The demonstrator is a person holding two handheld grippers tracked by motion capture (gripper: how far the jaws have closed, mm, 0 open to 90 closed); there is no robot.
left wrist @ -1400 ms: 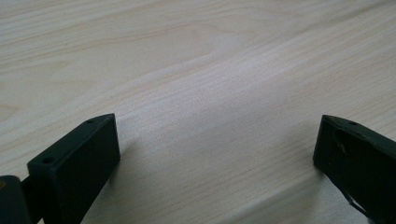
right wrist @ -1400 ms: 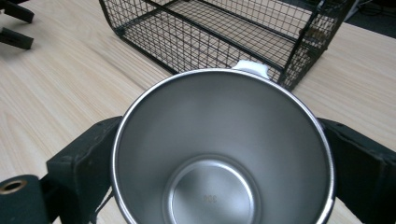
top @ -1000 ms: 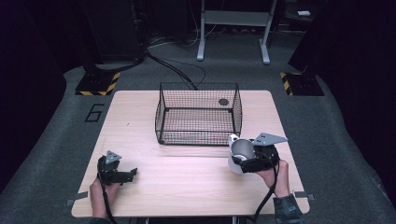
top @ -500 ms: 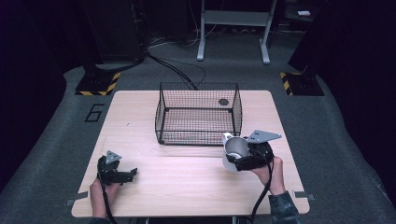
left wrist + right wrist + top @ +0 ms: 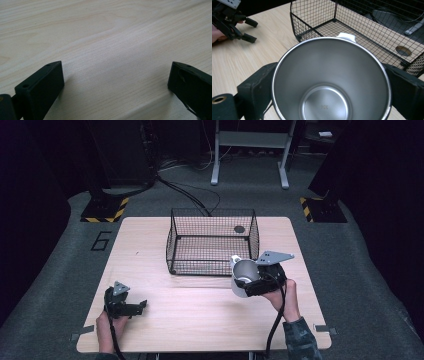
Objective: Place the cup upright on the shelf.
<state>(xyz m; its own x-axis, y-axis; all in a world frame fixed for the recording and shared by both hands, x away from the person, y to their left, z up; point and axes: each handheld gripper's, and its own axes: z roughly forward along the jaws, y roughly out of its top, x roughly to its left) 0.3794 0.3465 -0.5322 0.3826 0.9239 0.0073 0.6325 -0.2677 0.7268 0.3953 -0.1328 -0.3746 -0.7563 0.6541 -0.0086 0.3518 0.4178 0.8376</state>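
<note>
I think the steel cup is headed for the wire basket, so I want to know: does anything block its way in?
Nothing visible does. The right gripper holds the stainless steel cup just outside the black wire basket, which is open-topped. Its near wall stands between them, so the cup must go over it.

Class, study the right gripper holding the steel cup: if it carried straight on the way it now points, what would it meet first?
Probably the near wall of the wire basket. The right gripper, jaws closed on the steel cup, points at it across bare table, though depth is uncertain.
</note>
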